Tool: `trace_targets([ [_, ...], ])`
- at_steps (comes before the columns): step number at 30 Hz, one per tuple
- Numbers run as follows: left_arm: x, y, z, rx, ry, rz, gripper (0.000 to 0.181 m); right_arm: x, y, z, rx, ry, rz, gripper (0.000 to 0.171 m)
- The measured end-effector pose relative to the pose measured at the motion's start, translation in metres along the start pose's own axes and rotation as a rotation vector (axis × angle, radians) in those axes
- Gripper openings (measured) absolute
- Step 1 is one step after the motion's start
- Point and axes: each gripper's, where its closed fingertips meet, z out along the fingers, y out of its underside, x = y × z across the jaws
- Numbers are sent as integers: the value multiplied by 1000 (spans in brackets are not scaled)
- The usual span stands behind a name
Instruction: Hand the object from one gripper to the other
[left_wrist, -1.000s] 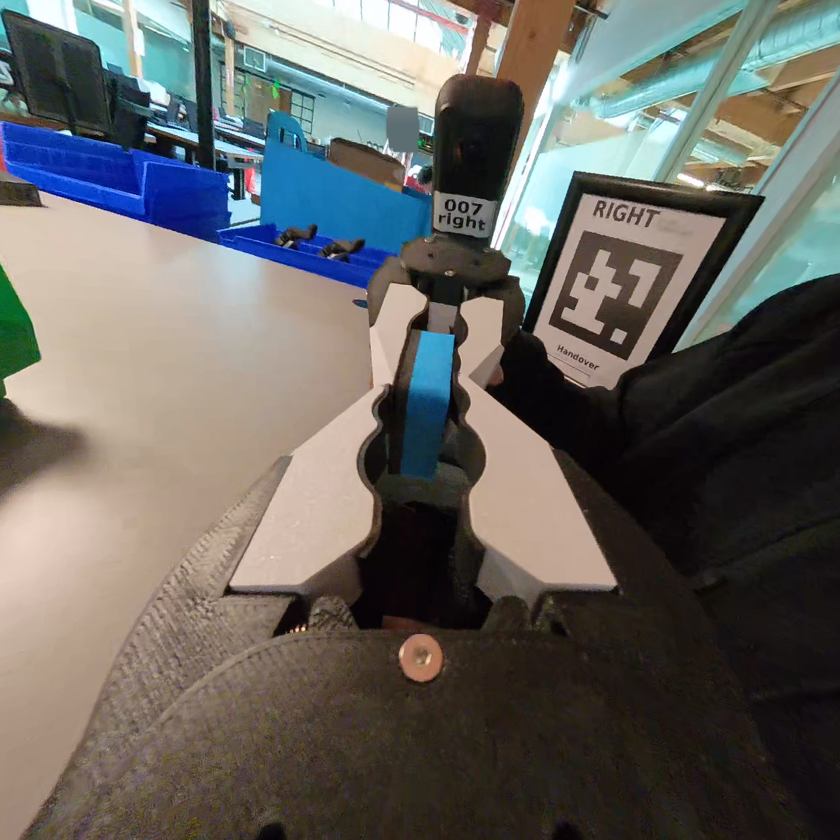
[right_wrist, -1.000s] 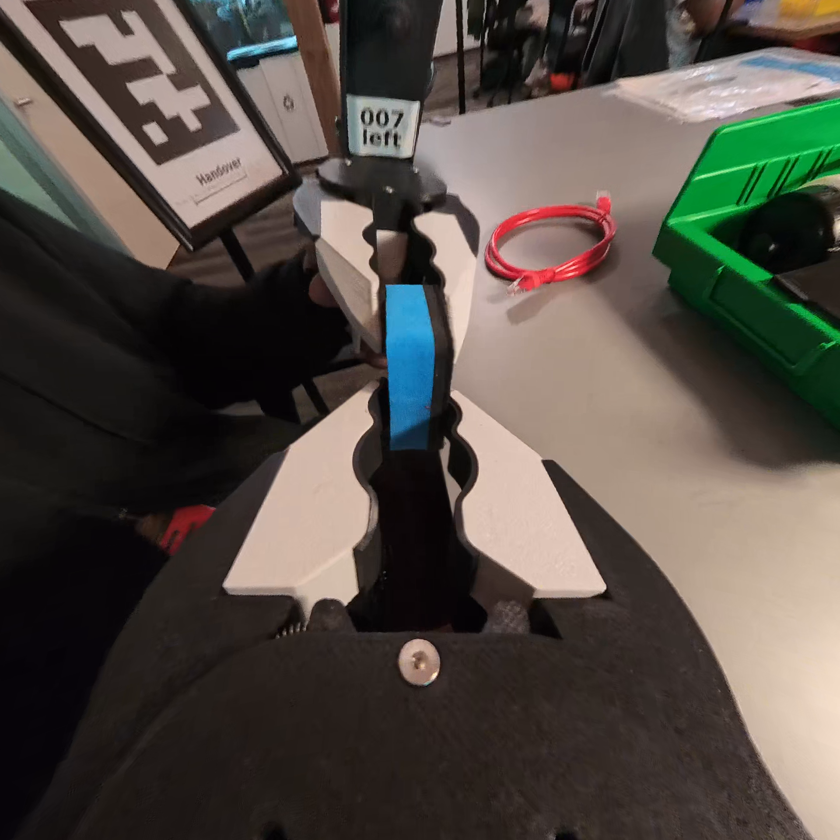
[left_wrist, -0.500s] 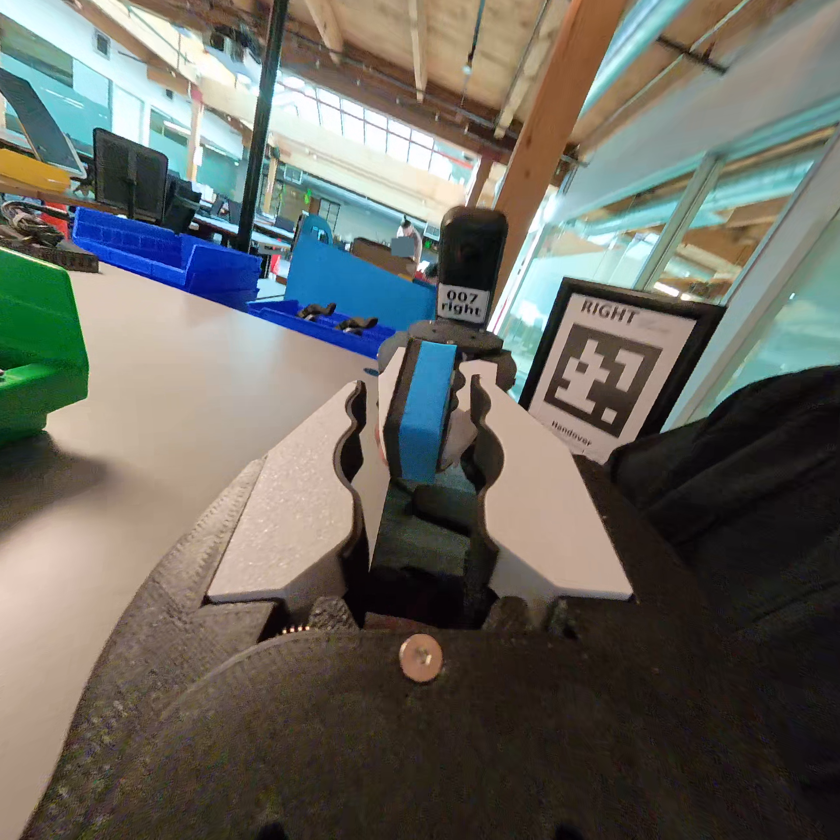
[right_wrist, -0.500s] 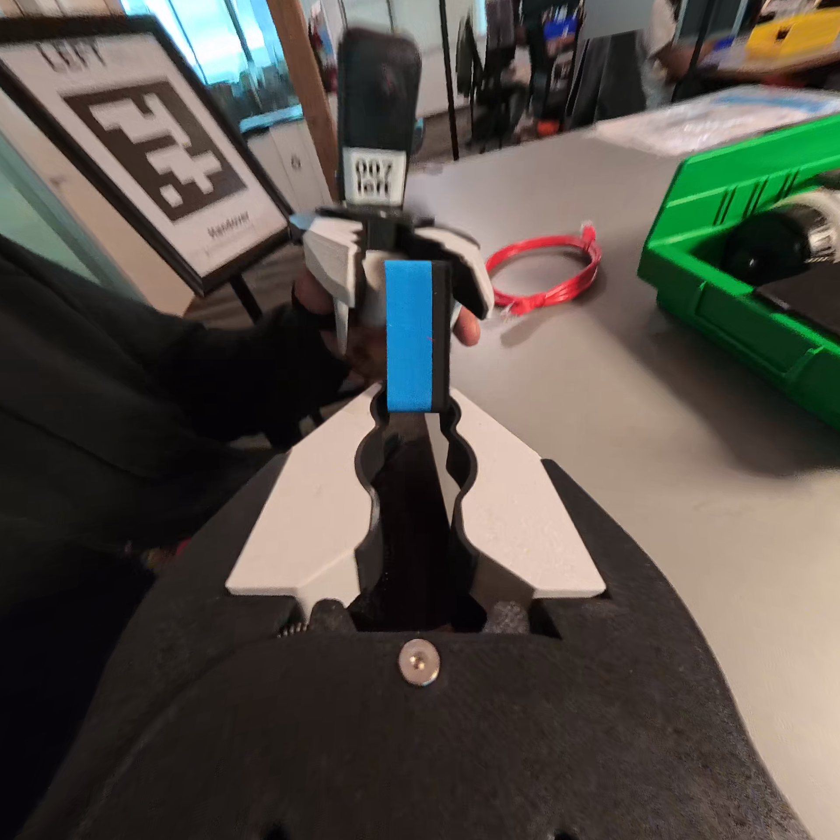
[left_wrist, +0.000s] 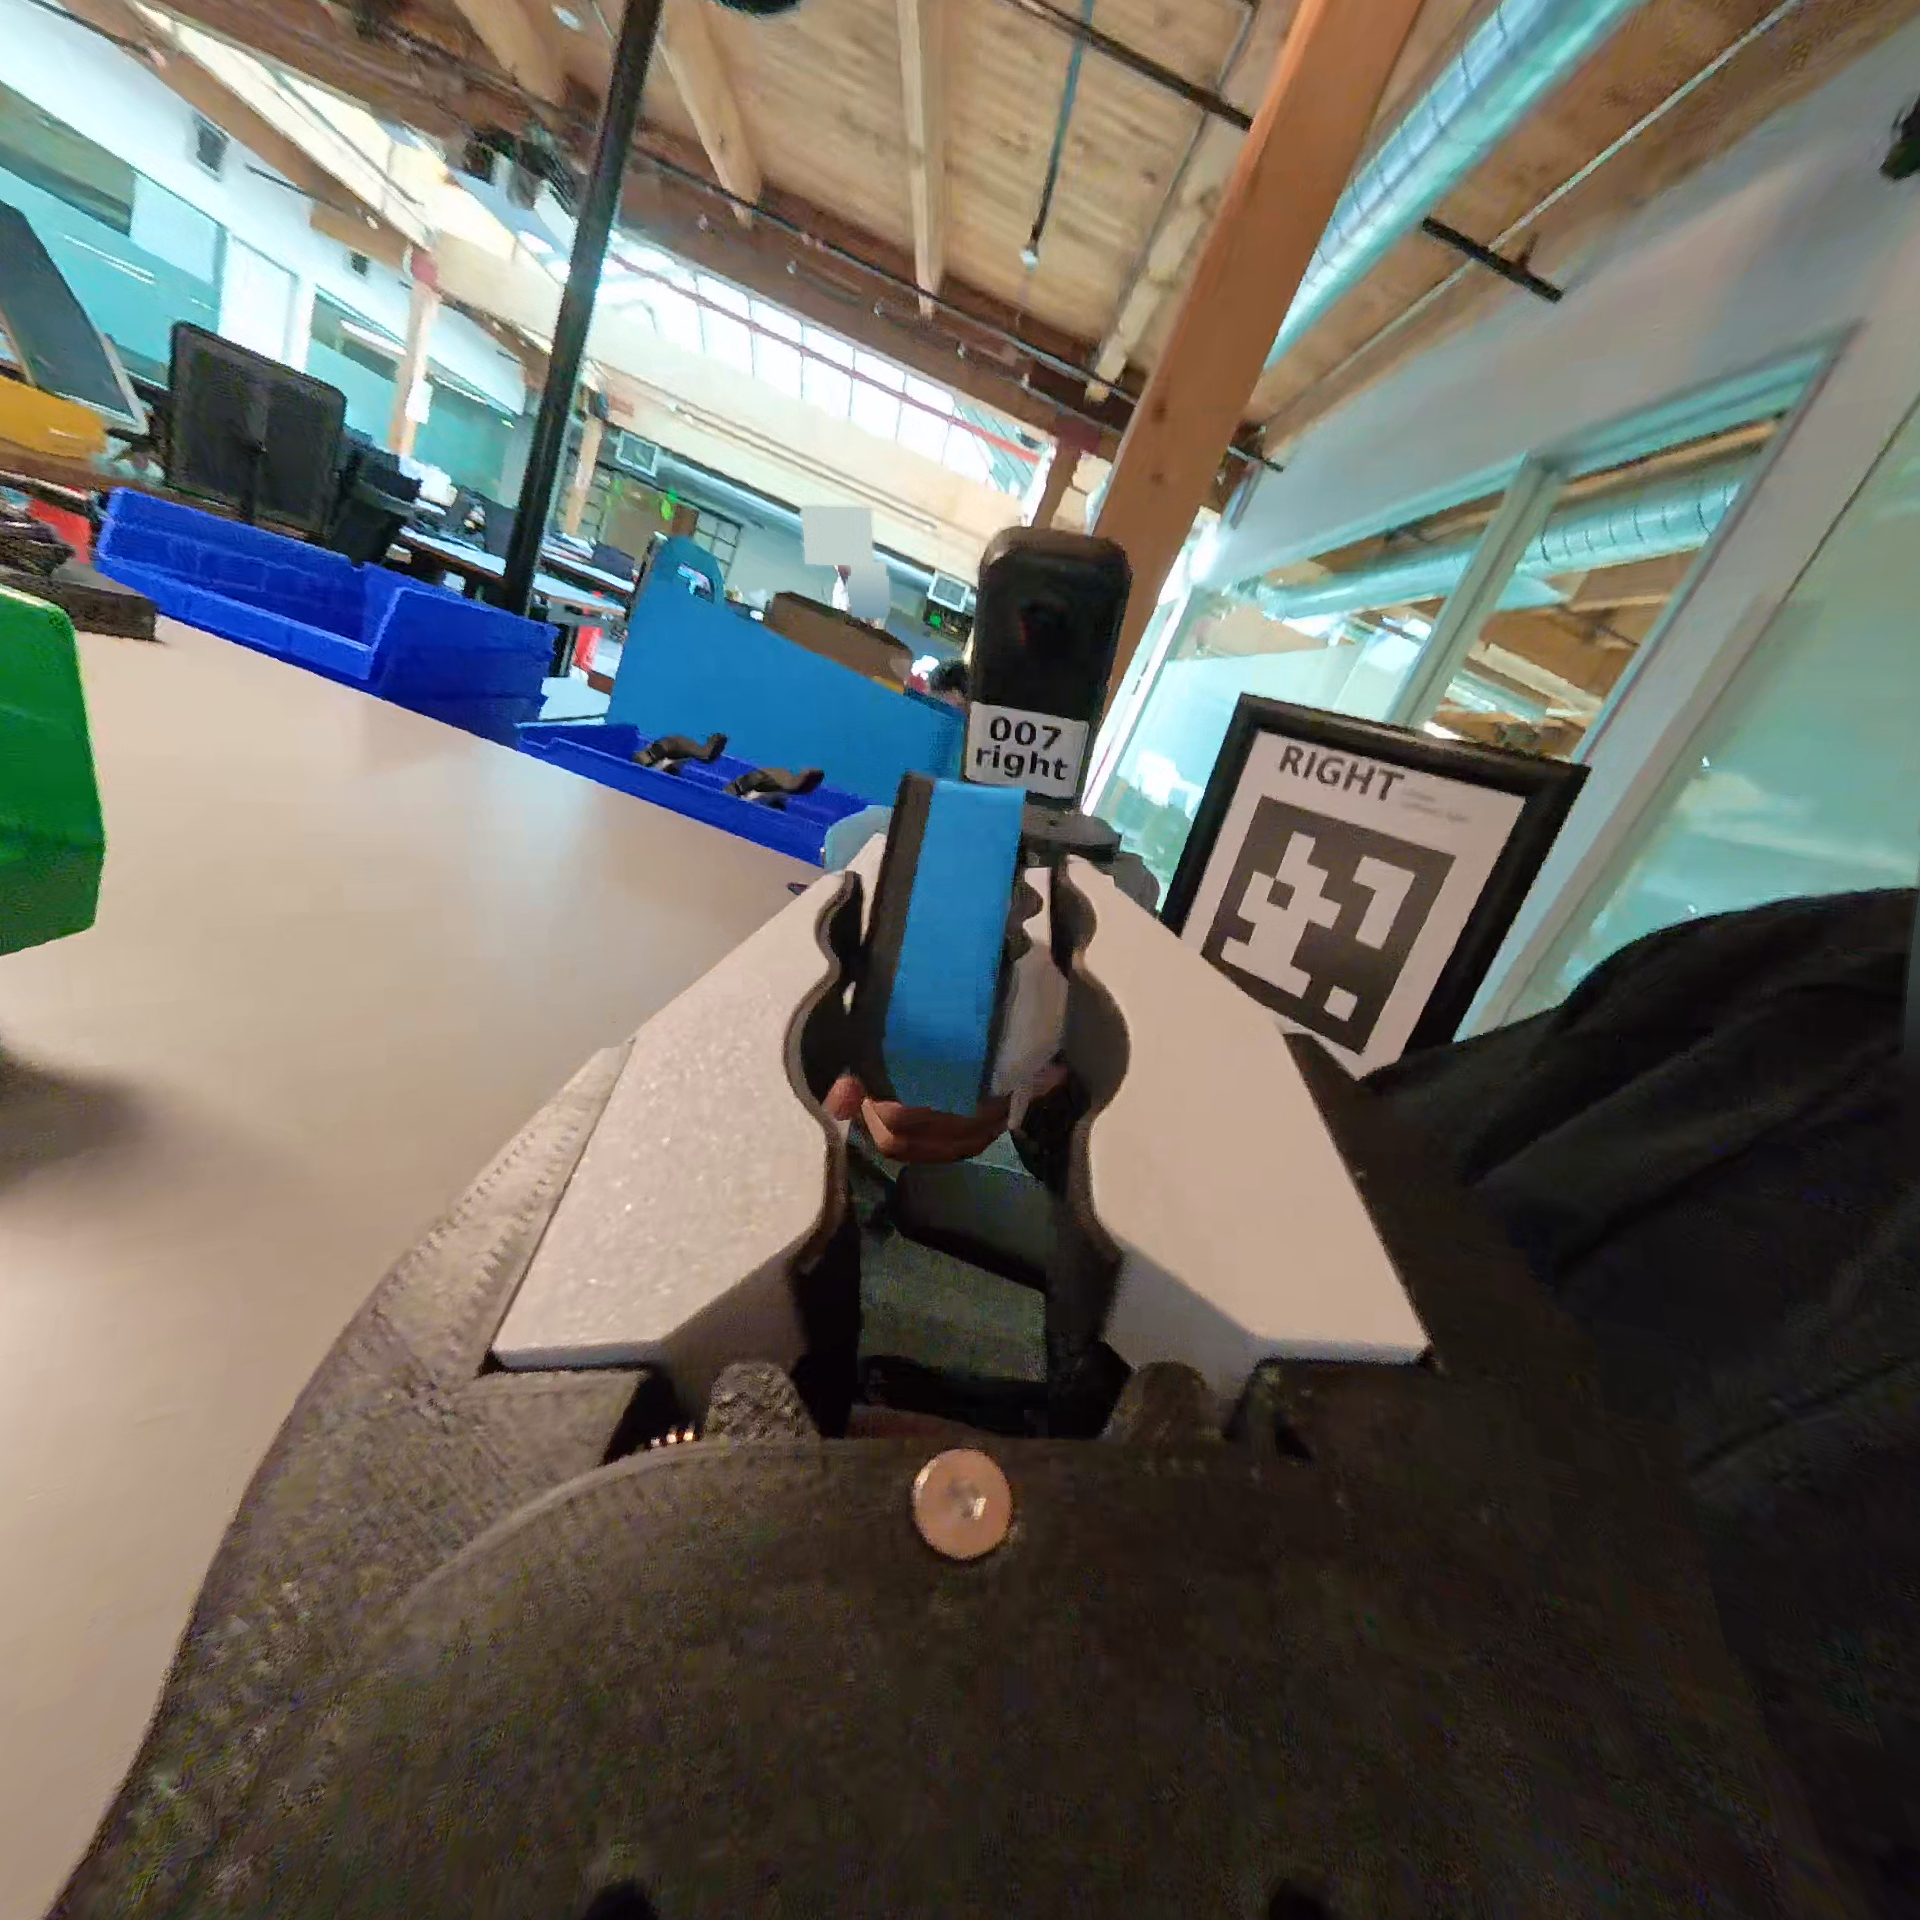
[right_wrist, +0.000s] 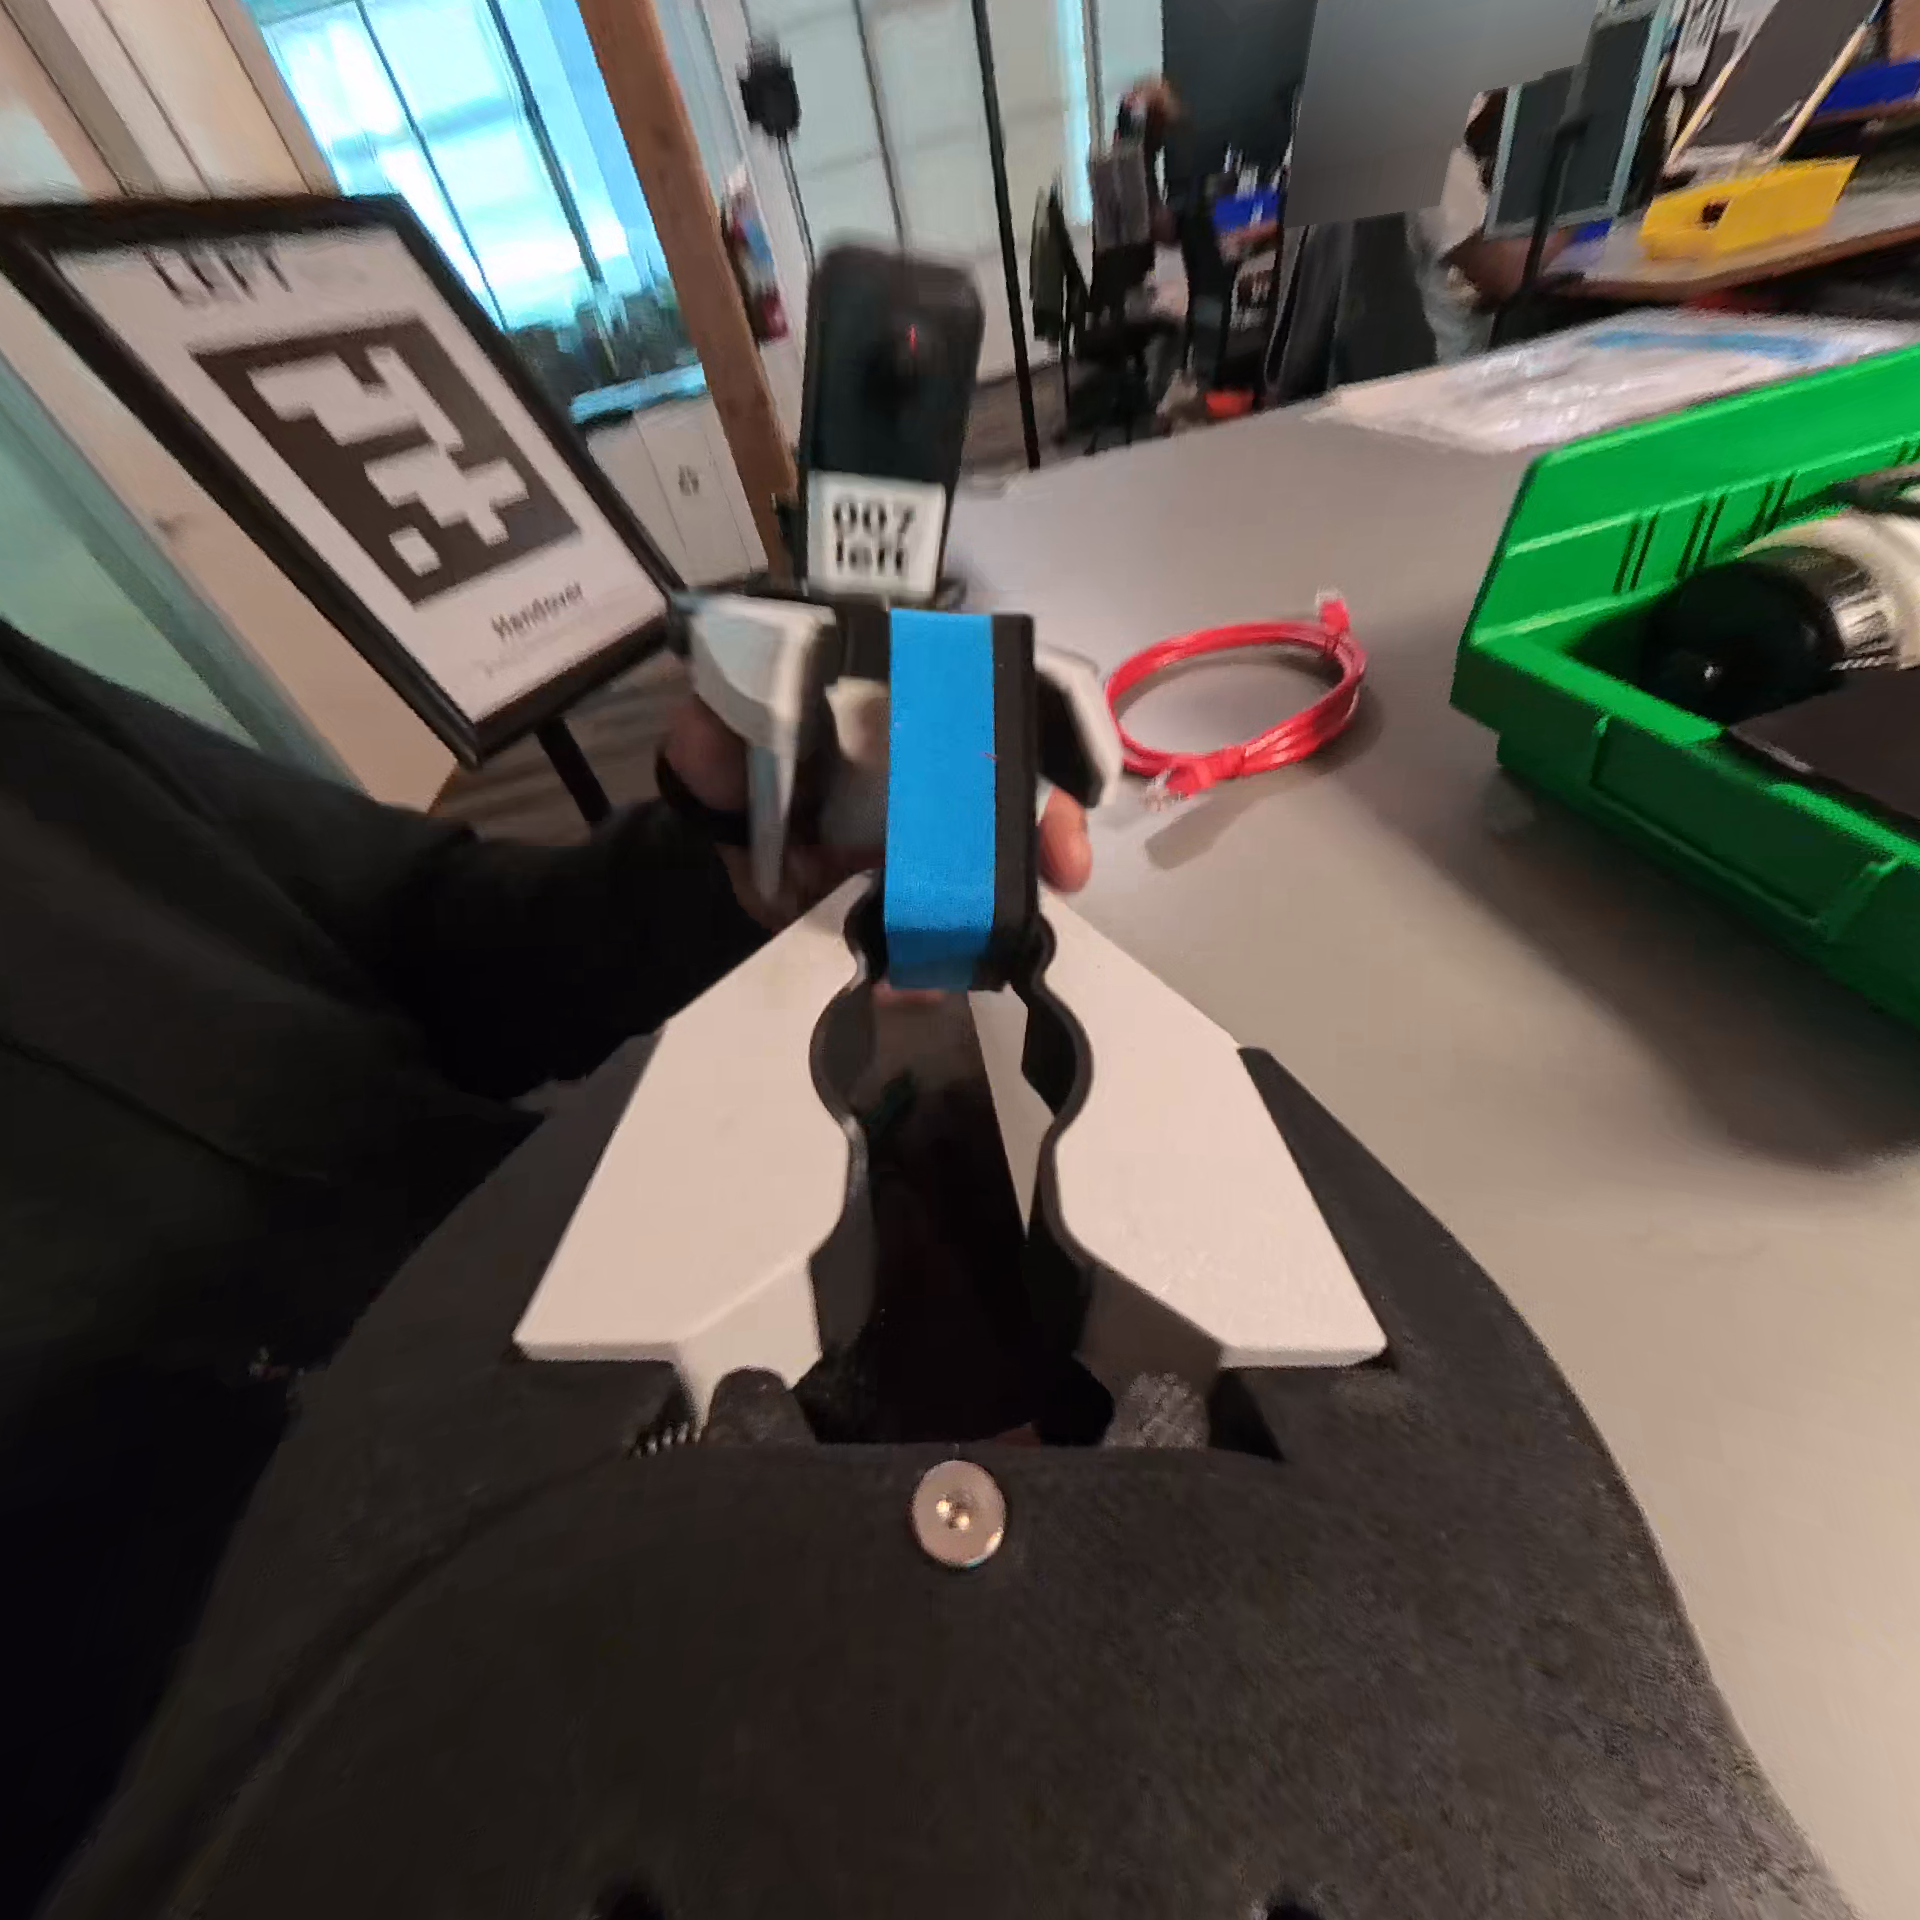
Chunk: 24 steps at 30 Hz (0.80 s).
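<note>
Right wrist view shows the right tongs (right_wrist: 940, 951) clamped on the lower end of an upright blue and black block (right_wrist: 940, 790). Beyond it, the left tongs (right_wrist: 894, 707) stand spread apart, off the block. Farther back on the counter (right_wrist: 1455, 1039) lie a red cable (right_wrist: 1236, 707) and a green bin (right_wrist: 1662, 748).

Green bin (right_wrist: 1704, 665) cut off at right; far left gripper (right_wrist: 894, 717) blurred.
</note>
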Motion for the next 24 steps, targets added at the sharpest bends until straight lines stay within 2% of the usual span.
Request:
trace_targets([
  [1,3,2,-1,-28,11,8,48,-1,7,1,-48,-1,-14,23],
  [3,5,8,-4,-88,20,47,47,-4,20,0,-131,-10,-40,23],
  [5,6,21,-5,-186,-2,107,25,-9,28,-2,-187,-33,-62,23],
  [6,5,22,-5,-198,-14,132,24,-8,27,-2,-185,-20,-72,24],
  [8,2,10,-3,-118,-38,120,23,-4,13,-2,-98,-1,-53,28],
  [10,-2,-15,-8,46,-39,55,23,-2,-1,-2,4,-7,-7,47],
  [12,-4,-31,-16,175,-19,-16,23,-4,-5,2,42,-25,19,53],
  [13,-4,-33,-16,204,-17,-31,23,-3,-6,4,45,-13,13,48],
  [14,-2,-28,-11,200,-11,-33,24,-2,-6,5,50,4,-1,29],
  [16,1,-18,-4,136,4,-23,25,-2,-1,7,17,11,-18,23],
  [19,3,-8,-5,20,6,20,49,-4,9,3,-59,-4,-39,23],
  [20,4,-3,-6,-21,6,40,50,-6,13,2,-89,-12,-49,23],
  [22,8,13,-6,-141,23,75,29,-9,18,0,-130,-25,-65,22],
  [24,5,18,-6,-182,-2,128,24,-8,18,-1,-134,-16,-75,24],
])
